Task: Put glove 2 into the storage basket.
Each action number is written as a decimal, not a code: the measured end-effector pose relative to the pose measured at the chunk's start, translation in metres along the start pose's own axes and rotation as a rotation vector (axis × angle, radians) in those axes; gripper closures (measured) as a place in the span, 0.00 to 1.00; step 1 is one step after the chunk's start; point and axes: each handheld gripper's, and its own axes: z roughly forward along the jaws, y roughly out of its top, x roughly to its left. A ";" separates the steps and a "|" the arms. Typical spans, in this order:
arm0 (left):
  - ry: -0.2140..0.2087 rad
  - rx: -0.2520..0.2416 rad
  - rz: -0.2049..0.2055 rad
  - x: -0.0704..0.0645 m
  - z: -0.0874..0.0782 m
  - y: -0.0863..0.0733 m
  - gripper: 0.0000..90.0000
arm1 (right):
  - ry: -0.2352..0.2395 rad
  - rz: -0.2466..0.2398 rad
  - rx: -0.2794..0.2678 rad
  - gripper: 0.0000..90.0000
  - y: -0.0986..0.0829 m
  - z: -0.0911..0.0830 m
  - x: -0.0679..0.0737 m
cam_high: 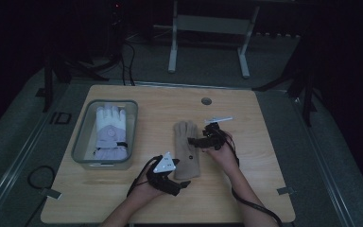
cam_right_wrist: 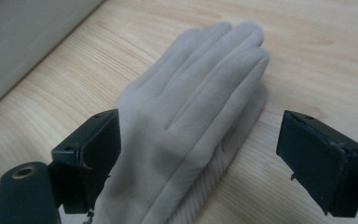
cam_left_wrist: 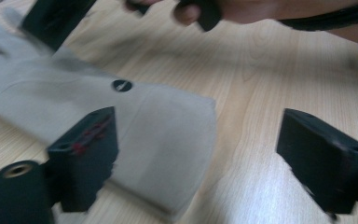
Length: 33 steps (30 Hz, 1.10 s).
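Note:
A beige glove lies flat in the middle of the wooden table, fingers pointing away from the person. Its cuff, with a small dark snap, lies under my left gripper, which is open at the cuff's corner. That left gripper sits at the glove's near end. My right gripper is at the glove's right edge, near the fingers. It is open just above the glove's fingers, with nothing held.
A grey bin at the table's left holds a white and lavender glove. The bin's wall is beyond the beige glove. A white strip lies behind the right gripper. A round hole sits near the far edge.

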 end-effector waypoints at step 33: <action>0.063 0.221 0.094 0.011 0.032 0.001 0.48 | -0.006 -0.159 0.008 0.84 0.001 0.008 0.011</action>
